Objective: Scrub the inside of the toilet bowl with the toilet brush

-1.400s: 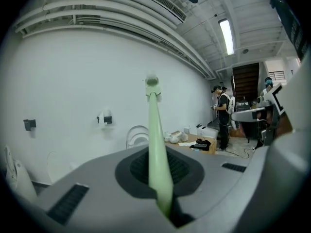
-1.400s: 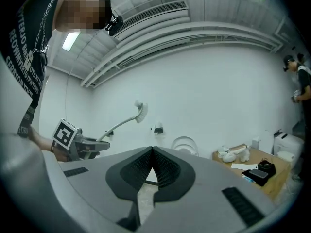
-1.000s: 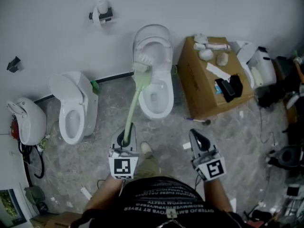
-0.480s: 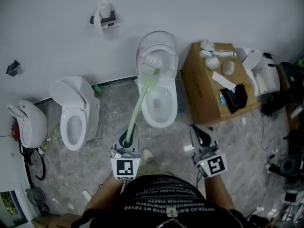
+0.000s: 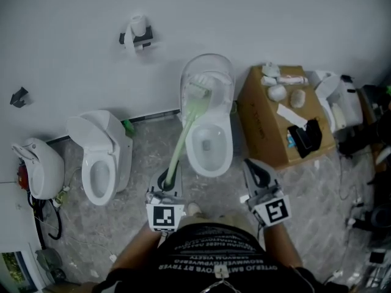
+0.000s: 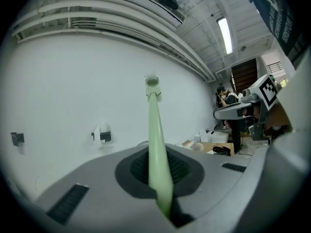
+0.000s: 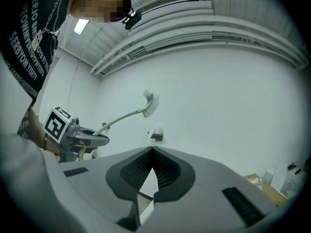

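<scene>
A white toilet (image 5: 209, 140) stands against the wall with its lid (image 5: 208, 78) raised. My left gripper (image 5: 167, 180) is shut on the pale green handle of the toilet brush (image 5: 181, 140). The white bristle head (image 5: 199, 91) hangs in front of the raised lid, above the back of the bowl. In the left gripper view the handle (image 6: 158, 154) runs up from between the jaws to the head (image 6: 152, 81). My right gripper (image 5: 252, 168) is shut and holds nothing, level with the bowl's front right. The right gripper view shows the brush (image 7: 149, 104) and the left gripper (image 7: 80, 139).
A second white toilet (image 5: 102, 163) stands to the left, with another white fixture (image 5: 38, 168) beyond it. A cardboard box (image 5: 269, 133) with small items on top sits right of the bowl. A paper holder (image 5: 138, 32) hangs on the wall. Cables and gear lie at far right.
The toilet and box have slid lower in the head view as the view moved toward them. The brush stays in the left gripper, its head still over the raised lid.
</scene>
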### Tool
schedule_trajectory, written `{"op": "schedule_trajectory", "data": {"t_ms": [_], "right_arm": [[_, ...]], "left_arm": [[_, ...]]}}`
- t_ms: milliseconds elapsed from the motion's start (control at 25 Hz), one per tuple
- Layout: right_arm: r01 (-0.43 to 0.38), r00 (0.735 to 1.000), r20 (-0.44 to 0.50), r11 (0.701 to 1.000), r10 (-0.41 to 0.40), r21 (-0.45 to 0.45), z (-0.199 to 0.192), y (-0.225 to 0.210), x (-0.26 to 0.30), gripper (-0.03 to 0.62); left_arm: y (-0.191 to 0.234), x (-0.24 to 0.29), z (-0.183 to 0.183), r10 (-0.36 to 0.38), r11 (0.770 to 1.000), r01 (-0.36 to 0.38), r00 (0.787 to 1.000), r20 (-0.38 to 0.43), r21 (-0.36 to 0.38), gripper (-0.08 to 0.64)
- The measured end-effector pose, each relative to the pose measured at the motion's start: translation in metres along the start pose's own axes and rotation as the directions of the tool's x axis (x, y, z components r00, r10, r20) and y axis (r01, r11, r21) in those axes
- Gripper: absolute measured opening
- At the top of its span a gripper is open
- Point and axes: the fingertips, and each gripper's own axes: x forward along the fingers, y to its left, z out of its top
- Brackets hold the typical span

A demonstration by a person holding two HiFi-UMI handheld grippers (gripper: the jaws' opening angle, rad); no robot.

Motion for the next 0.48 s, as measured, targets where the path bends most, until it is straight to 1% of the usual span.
{"op": "schedule_trajectory", "data": {"t_ms": [120,200,280,360,400,480], "right_arm": [[-0.021,1.000,-0.012,1.000,0.021,-0.006,-0.004,-0.002,0.010,0.005],[-0.033,0.999,-0.017,0.999,0.034,0.005,-0.008,-0.006,0.016,0.005],[-0.045,0.999,-0.017,0.999,0.045,0.027,-0.012,-0.013,0.021,0.005],[-0.058,0.998,-0.025,0.997,0.059,0.045,-0.017,-0.020,0.026,0.005],[-0.067,0.997,-0.028,0.997,0.068,0.050,-0.020,-0.024,0.030,0.005],[-0.088,0.996,-0.026,0.994,0.090,0.058,-0.024,-0.033,0.040,0.005]], "left_arm": [[0.001,0.008,-0.006,-0.004,1.000,0.004,1.000,-0.020,-0.009,0.002],[0.000,0.015,-0.014,-0.006,1.000,0.004,0.999,-0.043,-0.028,0.002],[-0.003,0.020,-0.024,-0.010,0.998,0.006,0.997,-0.075,-0.055,0.002],[-0.007,0.026,-0.035,-0.015,0.998,0.007,0.993,-0.119,-0.063,0.002],[-0.007,0.029,-0.038,-0.011,0.998,0.002,0.991,-0.135,-0.062,0.002],[-0.005,0.038,-0.040,0.023,0.997,-0.033,0.989,-0.146,-0.068,0.002]]}}
